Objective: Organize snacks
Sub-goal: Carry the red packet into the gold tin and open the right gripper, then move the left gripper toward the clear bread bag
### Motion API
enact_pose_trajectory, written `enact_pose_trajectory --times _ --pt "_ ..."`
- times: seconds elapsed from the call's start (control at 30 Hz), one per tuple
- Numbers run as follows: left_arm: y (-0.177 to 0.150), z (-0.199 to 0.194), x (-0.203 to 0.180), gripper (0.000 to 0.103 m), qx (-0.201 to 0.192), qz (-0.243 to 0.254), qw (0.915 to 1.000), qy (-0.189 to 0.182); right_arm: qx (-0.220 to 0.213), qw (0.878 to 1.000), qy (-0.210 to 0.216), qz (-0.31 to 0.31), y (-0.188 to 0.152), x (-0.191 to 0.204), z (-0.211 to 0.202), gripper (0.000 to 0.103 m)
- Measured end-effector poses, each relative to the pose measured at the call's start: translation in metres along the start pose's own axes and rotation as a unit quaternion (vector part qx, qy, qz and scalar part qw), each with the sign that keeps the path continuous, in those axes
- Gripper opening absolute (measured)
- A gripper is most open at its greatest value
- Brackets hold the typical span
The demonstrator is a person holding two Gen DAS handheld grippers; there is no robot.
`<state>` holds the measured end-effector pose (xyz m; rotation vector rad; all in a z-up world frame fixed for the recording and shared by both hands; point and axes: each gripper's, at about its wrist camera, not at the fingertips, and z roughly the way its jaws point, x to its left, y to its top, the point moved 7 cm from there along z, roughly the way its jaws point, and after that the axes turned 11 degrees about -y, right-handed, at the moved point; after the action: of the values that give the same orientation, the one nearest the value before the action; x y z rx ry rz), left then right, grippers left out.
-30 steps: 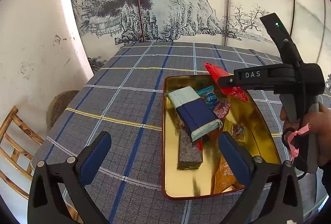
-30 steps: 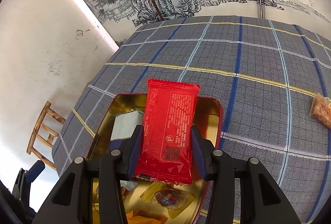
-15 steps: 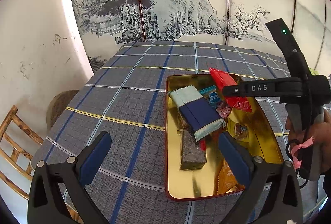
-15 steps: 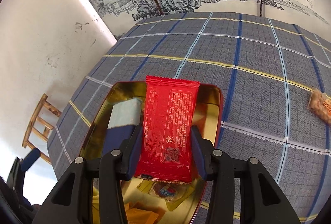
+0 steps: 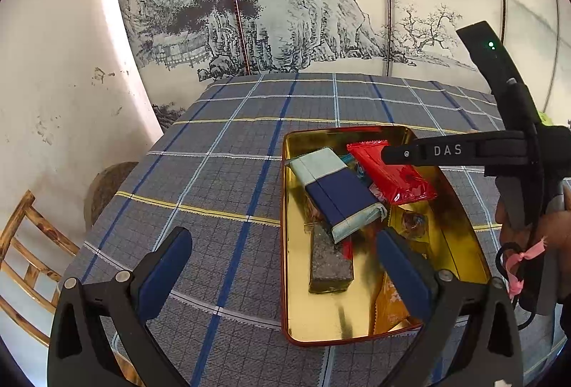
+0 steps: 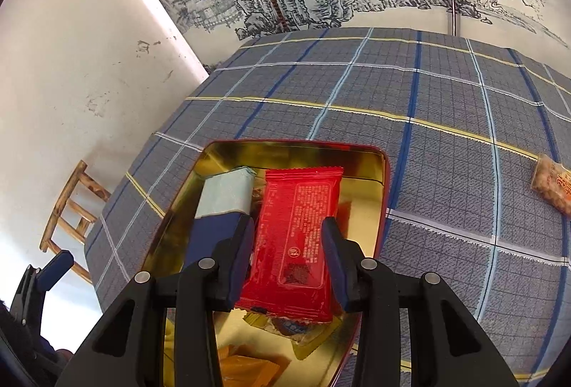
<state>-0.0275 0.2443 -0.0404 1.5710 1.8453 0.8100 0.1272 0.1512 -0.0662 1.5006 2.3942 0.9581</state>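
Observation:
A gold tin tray with a red rim sits on the plaid tablecloth and holds several snacks. My right gripper is shut on a red snack packet and holds it low over the far end of the tray; the packet also shows in the left wrist view beside a blue and pale green box. A dark block and an orange packet lie in the tray. My left gripper is open and empty, hovering near the tray's front left.
An orange snack packet lies on the cloth to the right of the tray. A wooden chair stands beyond the table's left edge. A painted screen stands behind the table.
My right gripper has lowered the red packet from above the tray's far rim down into the tray. My left gripper has barely moved.

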Motion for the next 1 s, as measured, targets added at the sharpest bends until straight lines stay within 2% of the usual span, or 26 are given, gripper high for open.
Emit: enact_pose_trajectory --times 0.27,0.6,0.87,1.0 --pt "0.002 -0.006 -0.005 0.103 -0.004 0.009 0.9999 0.008 -0.028 1.0 0.01 0.01 -0.005 -0.002 -0.017 0.041" --pt "0.007 -0.018 -0.018 0.103 -0.016 0.033 0.9991 0.022 -0.058 0.998 0.0 0.03 -0.022 -0.034 -0.048 0.041" --pt "0.013 -0.028 -0.042 0.103 -0.023 0.066 0.9971 0.031 -0.075 0.993 -0.052 0.076 -0.056 -0.112 -0.082 0.041" --pt "0.018 -0.03 -0.059 0.103 -0.024 0.086 0.9954 0.034 -0.079 0.986 -0.097 0.108 -0.076 -0.171 -0.1 0.041"
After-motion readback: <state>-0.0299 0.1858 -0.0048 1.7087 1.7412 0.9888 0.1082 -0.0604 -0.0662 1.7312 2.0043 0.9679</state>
